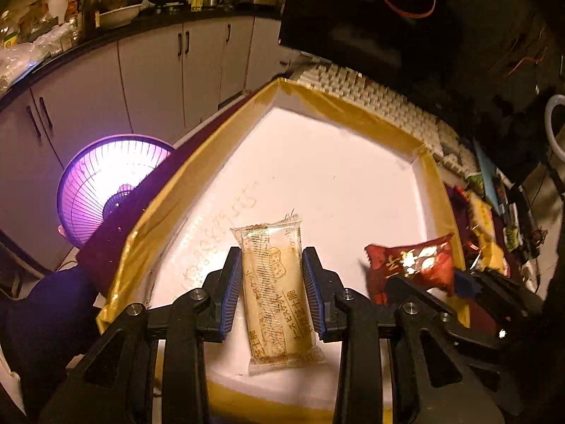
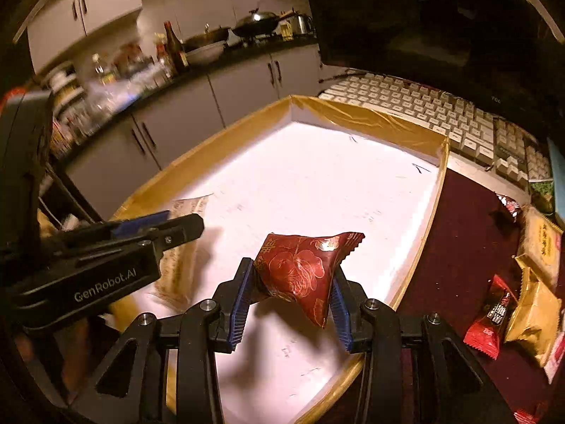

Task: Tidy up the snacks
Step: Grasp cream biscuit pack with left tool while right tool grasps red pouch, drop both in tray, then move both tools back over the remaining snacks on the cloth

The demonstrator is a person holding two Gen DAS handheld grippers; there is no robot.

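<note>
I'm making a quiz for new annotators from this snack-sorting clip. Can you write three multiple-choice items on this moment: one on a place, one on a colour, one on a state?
1. Where is the keyboard?
A. Inside the tray
B. Beyond the tray's far wall
C. On the kitchen counter

2. What colour is the packet in the right gripper?
A. Dark red with gold print
B. Green
C. Plain white

3. What is the state of the left gripper?
A. Open and empty
B. Shut on a long pale biscuit packet
C. Shut on a bottle

Answers:
1 B: its keys run along the outside of the white tray, past the gold-taped far wall.
2 A: the red snack packet between the blue pads shows gold flower outlines.
3 B: the pale biscuit packet sits clamped between both pads, above the tray floor.
</note>
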